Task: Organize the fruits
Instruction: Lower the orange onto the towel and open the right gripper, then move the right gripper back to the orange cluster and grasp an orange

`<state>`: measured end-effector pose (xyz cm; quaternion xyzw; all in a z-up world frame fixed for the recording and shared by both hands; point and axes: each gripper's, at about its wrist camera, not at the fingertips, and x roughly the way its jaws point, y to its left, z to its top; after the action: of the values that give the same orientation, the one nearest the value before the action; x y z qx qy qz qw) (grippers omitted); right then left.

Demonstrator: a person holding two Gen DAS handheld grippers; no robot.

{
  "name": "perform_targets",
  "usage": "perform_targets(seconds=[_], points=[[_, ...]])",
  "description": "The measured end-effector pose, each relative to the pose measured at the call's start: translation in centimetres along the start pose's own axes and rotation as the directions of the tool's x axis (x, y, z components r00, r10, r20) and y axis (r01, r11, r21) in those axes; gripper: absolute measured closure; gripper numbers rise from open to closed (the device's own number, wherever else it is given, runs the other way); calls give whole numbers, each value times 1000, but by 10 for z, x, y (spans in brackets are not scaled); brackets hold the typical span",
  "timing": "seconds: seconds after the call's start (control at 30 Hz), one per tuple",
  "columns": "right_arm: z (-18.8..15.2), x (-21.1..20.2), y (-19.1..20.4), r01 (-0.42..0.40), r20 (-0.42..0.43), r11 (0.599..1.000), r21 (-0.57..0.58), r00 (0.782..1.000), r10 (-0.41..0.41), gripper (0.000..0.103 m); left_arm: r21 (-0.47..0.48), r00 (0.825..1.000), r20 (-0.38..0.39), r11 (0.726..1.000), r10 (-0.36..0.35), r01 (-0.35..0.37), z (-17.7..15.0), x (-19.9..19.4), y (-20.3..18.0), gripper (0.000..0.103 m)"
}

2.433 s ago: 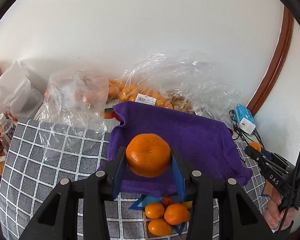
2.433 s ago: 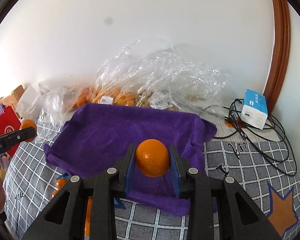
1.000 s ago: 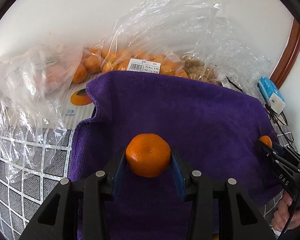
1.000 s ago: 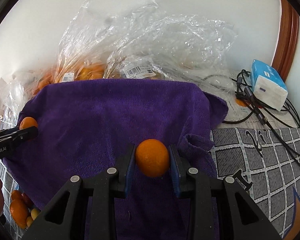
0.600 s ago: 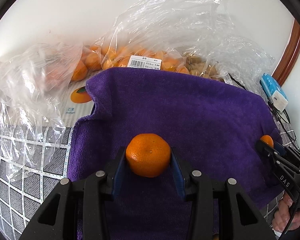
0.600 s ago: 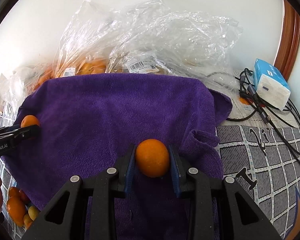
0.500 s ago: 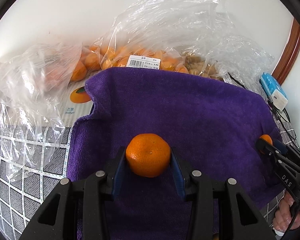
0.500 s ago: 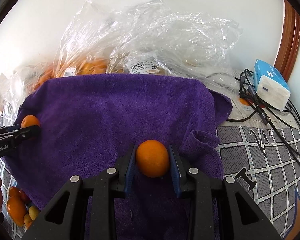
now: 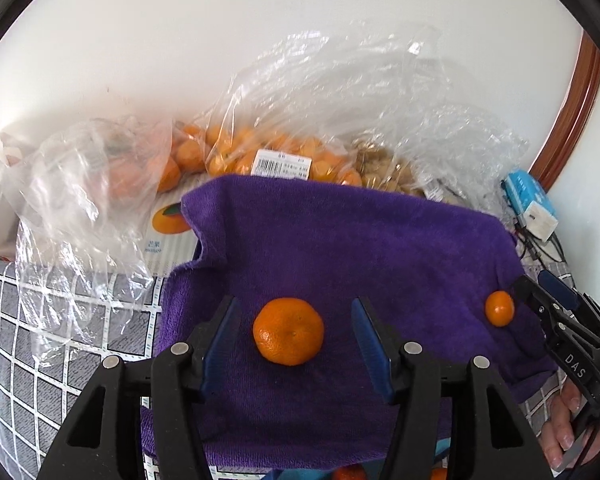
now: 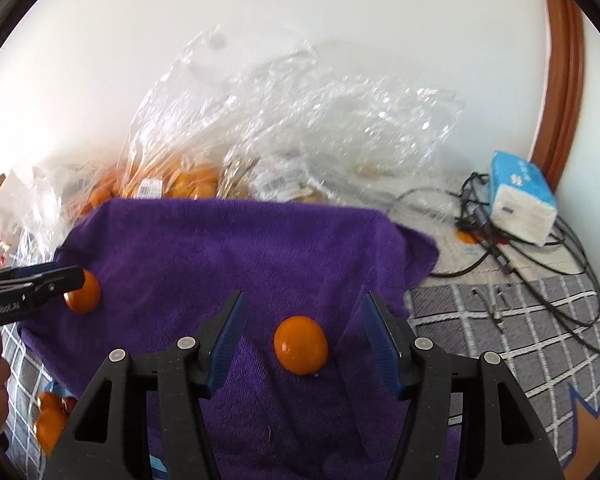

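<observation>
Your left gripper (image 9: 296, 340) is opening, its pads clear of the mandarin (image 9: 288, 331) that lies between them on the purple towel (image 9: 340, 240). Your right gripper (image 10: 303, 340) is opening too, pads apart either side of a smaller orange (image 10: 300, 345) on the same towel. Behind the towel sit clear bags of fruit (image 9: 284, 152); more oranges (image 10: 50, 420) lie by its near left edge.

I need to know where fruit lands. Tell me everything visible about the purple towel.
The purple towel is plush terry cloth, spread over the checked table cover with rumpled edges and a fold at its right side. Its far edge meets clear bags of fruit. Two oranges rest on it: a larger one, a smaller one.
</observation>
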<state>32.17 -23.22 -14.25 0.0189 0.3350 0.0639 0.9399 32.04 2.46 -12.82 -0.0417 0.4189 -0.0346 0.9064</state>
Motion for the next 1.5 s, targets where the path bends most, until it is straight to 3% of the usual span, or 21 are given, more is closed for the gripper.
perform_targets(seconds=[0.13, 0.33, 0.4, 0.47, 0.63, 0.73, 1.0, 1.1, 1.37, 1.5], points=[[4, -32, -2, -4, 25, 999, 32, 1000, 3, 44, 33, 999, 50, 999, -3, 1, 2, -23, -7, 47], [-8, -83, 1, 95, 59, 995, -39, 994, -93, 44, 98, 988, 150, 995, -21, 6, 2, -70, -23, 47], [-14, -98, -4, 119, 66, 993, -15, 991, -118, 44, 107, 986, 169, 994, 6, -24, 1, -85, -28, 47], [-22, -114, -12, 91, 54, 995, 27, 994, -92, 44, 119, 983, 183, 993, -21, -1, -2, -100, -33, 48], [-39, -141, -14, 56, 23, 998, 40, 998, -57, 44, 112, 983, 181, 994, -18, -2, -21, -126, -33, 47], [-50, -152, -9, 27, 27, 999, 22, 999, -28, 44, 73, 990, 133, 997, -49, 39, -40, -131, -22, 47], [-86, -148, 18, -57, 2, 998, -8, 998, 57, 44, 16, 998, 61, 999, 27, -28, -94, -136, 21, 47], [-101, -138, 34, -92, -35, 995, -35, 995, 90, 53, -23, 998, 30, 998, 60, -59, -111, -133, 40, 48], [-127, -116, 70, -229, -121, 972, -63, 968, 220, 56, -73, 999, 6, 996, 46, -46, -141, -127, 62, 48], [-133, -101, 84, -233, -166, 970, -71, 962, 218, 56, -111, 999, 7, 993, 34, -33, -149, -120, 73, 48]])
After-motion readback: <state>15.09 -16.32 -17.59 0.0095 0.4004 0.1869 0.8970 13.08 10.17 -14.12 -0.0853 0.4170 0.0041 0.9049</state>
